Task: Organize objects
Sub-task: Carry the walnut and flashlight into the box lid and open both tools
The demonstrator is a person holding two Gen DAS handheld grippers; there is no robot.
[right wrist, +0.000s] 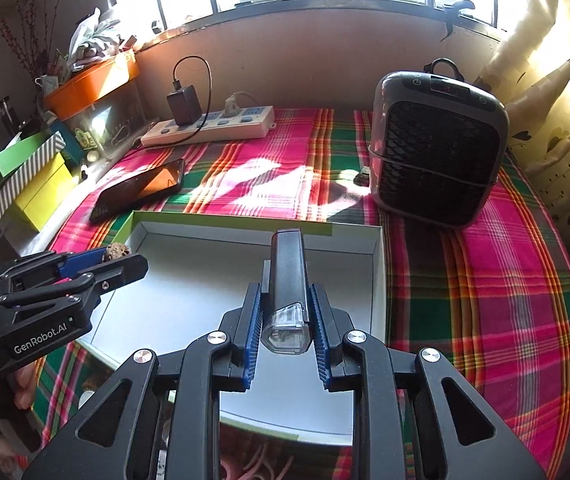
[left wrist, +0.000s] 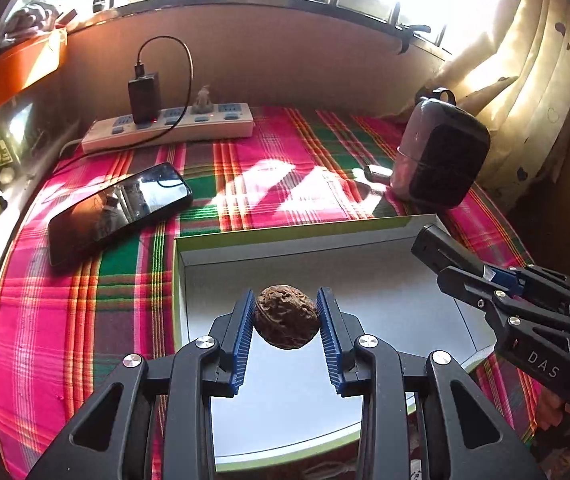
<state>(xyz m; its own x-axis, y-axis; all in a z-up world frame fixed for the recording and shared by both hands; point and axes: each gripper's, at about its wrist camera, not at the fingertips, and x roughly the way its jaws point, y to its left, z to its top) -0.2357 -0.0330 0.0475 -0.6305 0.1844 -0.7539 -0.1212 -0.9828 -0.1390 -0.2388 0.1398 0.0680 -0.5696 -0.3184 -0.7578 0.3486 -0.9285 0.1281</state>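
My left gripper (left wrist: 286,307) is shut on a brown walnut (left wrist: 287,317) and holds it above the open white box (left wrist: 385,280) with a green rim. It also shows in the right wrist view (right wrist: 115,258) at the box's left edge, the walnut (right wrist: 116,251) between its fingers. My right gripper (right wrist: 287,300) is shut on a black bike light (right wrist: 288,292) with a clear lens, held over the box (right wrist: 205,280). The right gripper also shows in the left wrist view (left wrist: 451,266) at the box's right edge, with the light (left wrist: 441,250) in it.
A black phone (left wrist: 119,210) lies left of the box on the plaid cloth (left wrist: 285,168). A white power strip (left wrist: 169,128) with a black charger stands at the back. A grey heater (right wrist: 437,144) stands back right. Coloured boxes (right wrist: 33,184) are stacked at the left.
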